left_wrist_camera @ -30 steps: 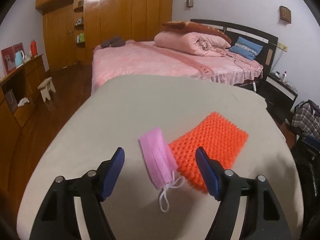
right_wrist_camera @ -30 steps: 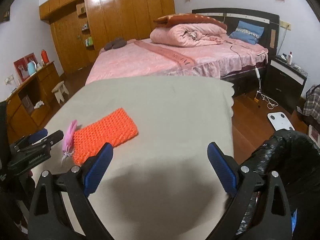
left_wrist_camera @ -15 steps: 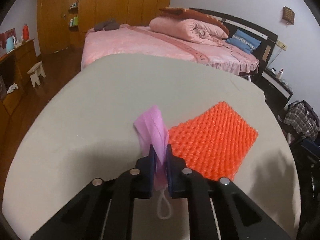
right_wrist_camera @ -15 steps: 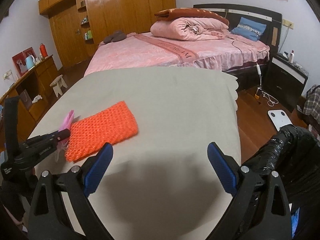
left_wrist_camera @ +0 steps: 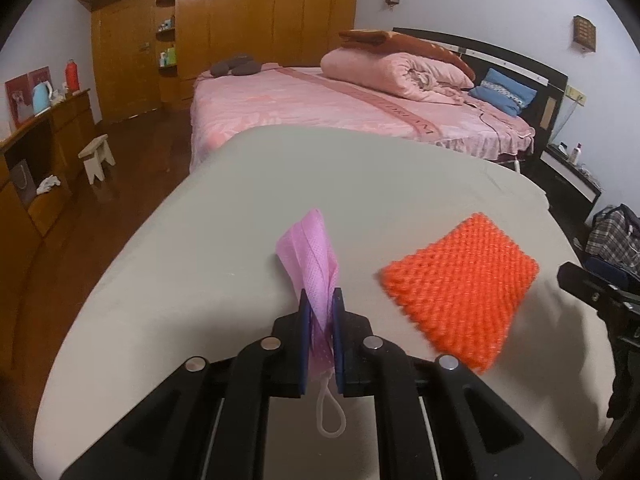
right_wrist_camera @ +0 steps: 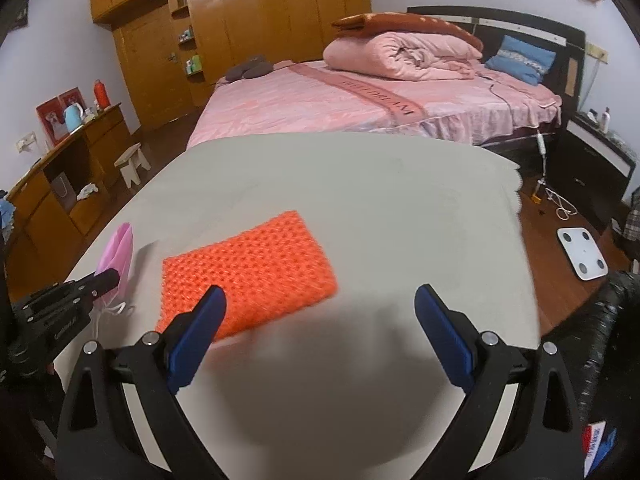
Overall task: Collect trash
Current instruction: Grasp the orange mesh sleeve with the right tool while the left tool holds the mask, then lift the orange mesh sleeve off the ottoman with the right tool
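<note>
**Mask pinched, foam net next**

Step in hand, as we read it: first trash item is grabbed. Left gripper (left_wrist_camera: 319,312) has its fingers (left_wrist_camera: 303,320) closed tight on the pink face mask (left_wrist_camera: 310,256), w/ the mask clearly between the blue pads; they've just been closing. Mask sticks up and fwd out of the grip, its white ear loop (left_wrist_camera: 331,416) dangling below the fingers. From the right wrist view the mask (right_wrist_camera: 118,252) is at the desk's left edge, near the front-left corner, held up on edge rather than lying flat.

Right gripper (right_wrist_camera: 320,320) is wide open, nothing between its fingers, hovering above the front part of the desk (right_wrist_camera: 380,192). The orange foam net (right_wrist_camera: 248,264) lies flat just beyond and left of it, left finger overlapping its near corner in view; contact can't be told.

Next move, our judgement: carry mask to the black trash bag (right_wrist_camera: 608,320) off the desk's right edge and let go there; right gripper prob. goes for the net.

Materials/shapes:
- Mask: thin soft nonwoven, pleated, folds and droops, very light. Loop is thin elastic cord.
- Net: bright orange, bumpy open-cell mesh, rectangular, squashy; should compress under a pinch, so grab an edge or corner.
- Desk cover: plain pale grey-beige cloth, smooth, scalloped trim at the far right corner.
- Bag: crinkly glossy black plastic, only partly in view.
</note>
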### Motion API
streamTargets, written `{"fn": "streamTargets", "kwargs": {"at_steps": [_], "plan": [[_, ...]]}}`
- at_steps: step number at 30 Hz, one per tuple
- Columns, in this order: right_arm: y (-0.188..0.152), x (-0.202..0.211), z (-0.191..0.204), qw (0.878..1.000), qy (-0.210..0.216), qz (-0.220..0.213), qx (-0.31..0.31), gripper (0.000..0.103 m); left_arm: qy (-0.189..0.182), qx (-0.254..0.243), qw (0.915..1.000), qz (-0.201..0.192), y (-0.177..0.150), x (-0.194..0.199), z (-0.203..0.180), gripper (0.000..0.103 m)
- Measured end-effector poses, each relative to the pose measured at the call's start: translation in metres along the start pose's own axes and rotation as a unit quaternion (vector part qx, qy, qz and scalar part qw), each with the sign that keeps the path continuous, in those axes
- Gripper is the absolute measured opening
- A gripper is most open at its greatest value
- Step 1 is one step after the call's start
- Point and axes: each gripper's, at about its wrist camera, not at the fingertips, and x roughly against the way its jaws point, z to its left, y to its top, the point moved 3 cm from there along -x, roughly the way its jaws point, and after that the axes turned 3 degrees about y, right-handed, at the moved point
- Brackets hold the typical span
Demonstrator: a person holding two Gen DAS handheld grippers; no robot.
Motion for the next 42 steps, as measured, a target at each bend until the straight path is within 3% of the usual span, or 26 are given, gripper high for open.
{"fn": "streamTargets", "kwargs": {"at_steps": [13,28,34,42], "plan": [[-0.002,-0.044,0.022,0.999,-0.001,0.037,0.009,0.093,0.008,0.006,0.9999,0.002,-0.003,-0.008,0.012,0.010],[-0.008,-0.062,0.033,0.997,0.001,0.072,0.021,0.092,0.010,0.008,0.9999,-0.001,-0.004,-0.010,0.015,0.010],[-0.008,-0.060,0.035,0.997,0.013,0.067,0.031,0.079,0.008,0.006,0.9999,-0.005,-0.005,-0.008,0.014,0.010],[-0.009,-0.054,0.041,0.996,0.046,0.063,0.038,0.053,0.008,0.007,0.9999,-0.010,-0.006,-0.007,0.013,0.010]]}}
